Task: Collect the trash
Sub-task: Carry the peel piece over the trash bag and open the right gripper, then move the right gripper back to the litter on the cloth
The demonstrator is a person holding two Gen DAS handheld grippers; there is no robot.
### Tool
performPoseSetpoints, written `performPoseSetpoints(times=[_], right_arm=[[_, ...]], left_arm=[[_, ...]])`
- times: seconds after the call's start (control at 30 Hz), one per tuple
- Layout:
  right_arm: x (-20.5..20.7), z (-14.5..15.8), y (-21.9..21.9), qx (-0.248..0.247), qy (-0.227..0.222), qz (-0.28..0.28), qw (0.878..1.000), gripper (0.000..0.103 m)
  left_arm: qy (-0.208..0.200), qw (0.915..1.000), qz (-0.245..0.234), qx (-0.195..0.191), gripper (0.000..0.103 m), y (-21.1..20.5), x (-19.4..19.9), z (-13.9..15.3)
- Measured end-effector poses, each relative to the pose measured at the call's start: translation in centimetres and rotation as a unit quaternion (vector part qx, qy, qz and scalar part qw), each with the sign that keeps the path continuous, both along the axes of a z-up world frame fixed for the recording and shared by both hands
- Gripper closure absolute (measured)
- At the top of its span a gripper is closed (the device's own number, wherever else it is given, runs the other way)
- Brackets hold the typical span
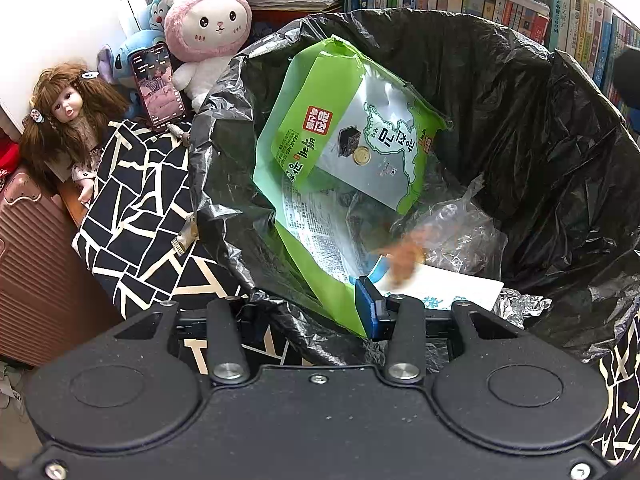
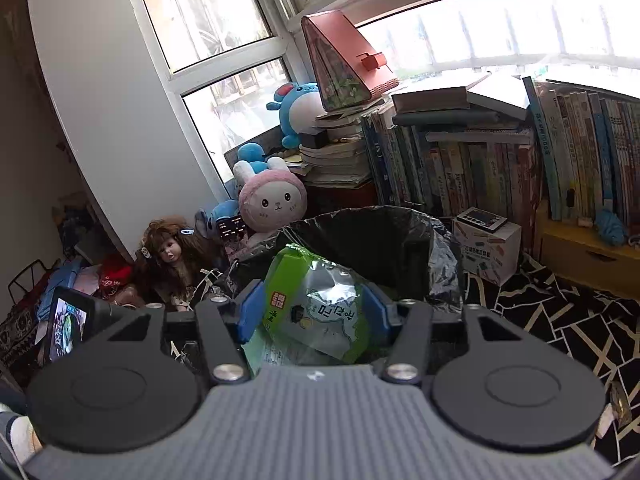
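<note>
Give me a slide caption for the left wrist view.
Left claw pinching the black plastic trash bag's rim, green seaweed snack packet resting inside.

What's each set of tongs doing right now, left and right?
Left tongs: look closed on the trash bag rim; one pad is hidden.
Right tongs: open, holding nothing; the seaweed packet lies in the bag.

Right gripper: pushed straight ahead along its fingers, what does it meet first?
Most likely the green seaweed packet, lying between the open right gripper fingers, then the black bin bag behind; depth is unclear.
</note>
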State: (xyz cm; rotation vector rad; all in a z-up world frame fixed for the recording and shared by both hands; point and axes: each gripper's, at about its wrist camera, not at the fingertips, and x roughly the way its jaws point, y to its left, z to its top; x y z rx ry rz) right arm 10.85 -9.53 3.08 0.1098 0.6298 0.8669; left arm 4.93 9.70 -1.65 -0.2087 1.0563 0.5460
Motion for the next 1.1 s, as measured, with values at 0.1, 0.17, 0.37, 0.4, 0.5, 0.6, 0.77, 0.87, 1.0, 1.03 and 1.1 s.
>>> performPoseSetpoints(times=[0.1, 0.17, 0.37, 0.4, 0.5, 0.6, 0.77, 0.87, 1.0, 1.03, 1.1], right_arm=[[0.5, -0.1, -1.5, 0.001, 0.003, -0.024, 1.0, 0.034], [0.9, -0.4, -2.7, -0.004, 0.003, -0.046, 0.999, 0.033], [1.9, -2.1, -7.0, -0.028, 0.017, -0.124, 0.992, 0.029], [2.0, -2.5, -7.8, -0.032, 0.021, -0.139, 0.99, 0.029], [2.6, -4.4, -10.3, -0.048, 0.04, -0.184, 0.981, 0.027], [3.3, -6.9, -12.9, -0.066, 0.074, -0.228, 0.969, 0.027], [4.0, -12.3, -16.2, -0.094, 0.155, -0.282, 0.942, 0.027], [4.1, -15.3, -16.7, -0.112, 0.196, -0.288, 0.931, 0.027], [3.9, -18.7, -16.3, -0.138, 0.234, -0.285, 0.919, 0.027], [3.9, -19.5, -16.4, -0.141, 0.244, -0.288, 0.915, 0.029], [3.9, -20.9, -16.4, -0.152, 0.259, -0.306, 0.903, 0.059]], left_arm=[[0.002, 1.0, 0.0, -0.001, 0.062, 0.1, 0.1, -0.2], [0.002, 1.0, 0.0, -0.001, 0.062, 0.1, 0.1, -0.2], [0.002, 1.0, 0.0, -0.002, 0.062, 0.2, 0.1, -0.3], [0.003, 1.0, 0.0, -0.002, 0.062, 0.1, 0.1, -0.3], [0.003, 1.0, 0.0, -0.001, 0.062, 0.1, 0.1, -0.3], [0.003, 1.0, 0.0, -0.001, 0.062, 0.2, 0.1, -0.3], [0.004, 1.0, 0.0, 0.001, 0.062, 0.3, 0.0, -0.4], [0.005, 1.0, 0.0, 0.002, 0.062, 0.3, -0.1, -0.4], [0.007, 1.0, -0.001, 0.004, 0.062, 0.3, -0.1, -0.4], [0.007, 1.0, -0.001, 0.004, 0.062, 0.3, -0.1, -0.4], [0.008, 1.0, -0.001, 0.006, 0.062, 0.2, -0.1, -0.4]])
